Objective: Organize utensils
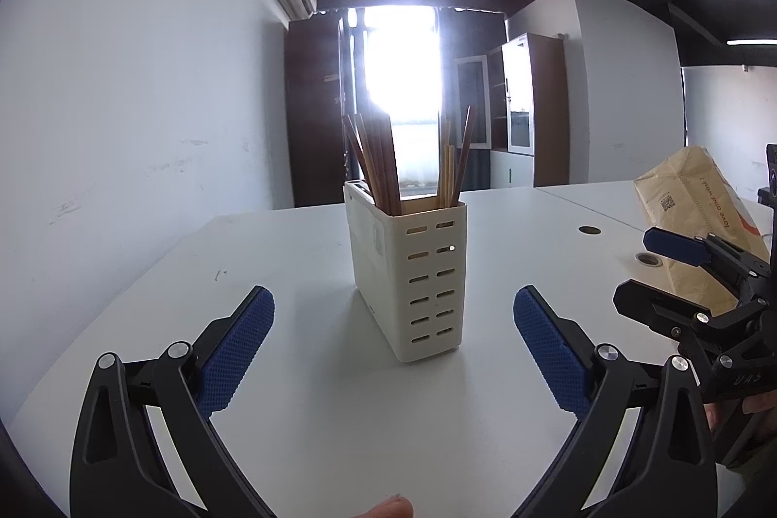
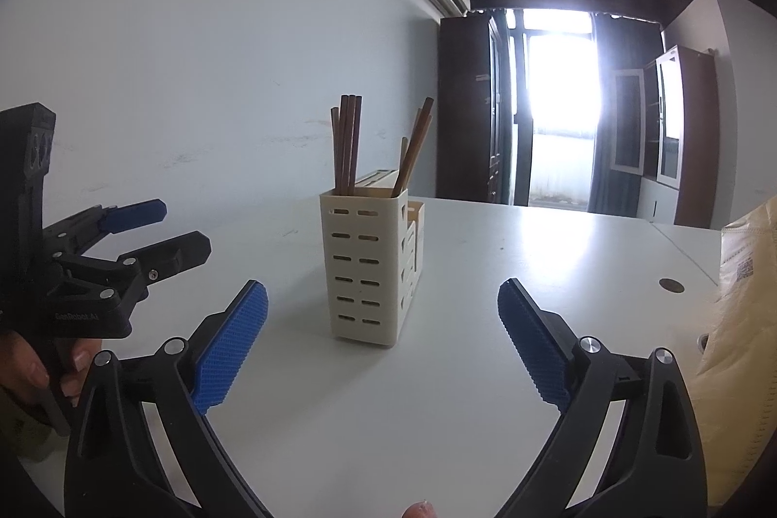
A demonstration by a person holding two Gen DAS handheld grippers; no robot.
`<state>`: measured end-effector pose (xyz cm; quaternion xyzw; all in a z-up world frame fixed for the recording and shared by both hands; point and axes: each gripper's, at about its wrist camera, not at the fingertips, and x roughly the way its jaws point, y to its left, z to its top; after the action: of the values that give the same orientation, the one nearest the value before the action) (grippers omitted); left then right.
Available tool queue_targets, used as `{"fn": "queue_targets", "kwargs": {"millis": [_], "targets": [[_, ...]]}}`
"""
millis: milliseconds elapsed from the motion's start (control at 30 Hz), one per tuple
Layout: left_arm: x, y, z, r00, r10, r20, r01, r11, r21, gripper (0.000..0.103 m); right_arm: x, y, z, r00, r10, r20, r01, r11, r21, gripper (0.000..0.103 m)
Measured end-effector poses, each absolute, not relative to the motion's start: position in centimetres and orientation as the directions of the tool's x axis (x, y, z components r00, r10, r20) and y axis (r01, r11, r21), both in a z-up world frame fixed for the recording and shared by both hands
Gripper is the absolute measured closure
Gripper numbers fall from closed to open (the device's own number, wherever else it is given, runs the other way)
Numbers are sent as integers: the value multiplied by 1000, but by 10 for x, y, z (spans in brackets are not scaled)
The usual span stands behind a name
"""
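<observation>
- Left wrist view: cream holder (image 1: 410,275) stands upright on the white table (image 1: 301,396), a corner turned to the camera, slotted wall facing right. Dark brown chopsticks (image 1: 376,163) lean left in the rear compartment; paler ones (image 1: 449,173) stand at the right side.
- Left gripper (image 1: 393,348) is spread wide, blue pads apart, nothing between them; the holder sits just beyond the tips, centred.
- Right gripper (image 1: 655,275) enters at the right edge, jaws apart, empty. A paper bag (image 1: 699,207) lies behind it, well apart from the holder.
- Bare table on all sides of the holder; the wall borders the table's left edge.
- Right wrist view: holder (image 2: 371,270) upright, slotted face forward, a lower stepped compartment on its right. Chopsticks (image 2: 347,144) stand in the tall part; others (image 2: 413,154) lean right.
- Right gripper (image 2: 383,333) is spread wide and empty, holder just ahead of the tips.
- Left gripper (image 2: 155,231) at the left, jaws apart, held by a hand (image 2: 29,367).
- Bag (image 2: 738,324) crowds the right edge; open table (image 2: 534,256) lies beyond.
</observation>
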<state>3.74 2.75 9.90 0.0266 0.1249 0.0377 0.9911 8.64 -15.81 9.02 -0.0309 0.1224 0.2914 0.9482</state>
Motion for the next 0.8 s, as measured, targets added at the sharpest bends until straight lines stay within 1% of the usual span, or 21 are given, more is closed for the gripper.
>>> {"fn": "queue_targets", "kwargs": {"millis": [167,800], "targets": [[40,28,97,962,107,-252,-92,993,71,6,87,-157,90,798,546,-255,-562,827,10,6],[39,29,94,961,92,-262,-81,995,54,6,90,-159,88,790,549,-272,-565,825,23,6]]}}
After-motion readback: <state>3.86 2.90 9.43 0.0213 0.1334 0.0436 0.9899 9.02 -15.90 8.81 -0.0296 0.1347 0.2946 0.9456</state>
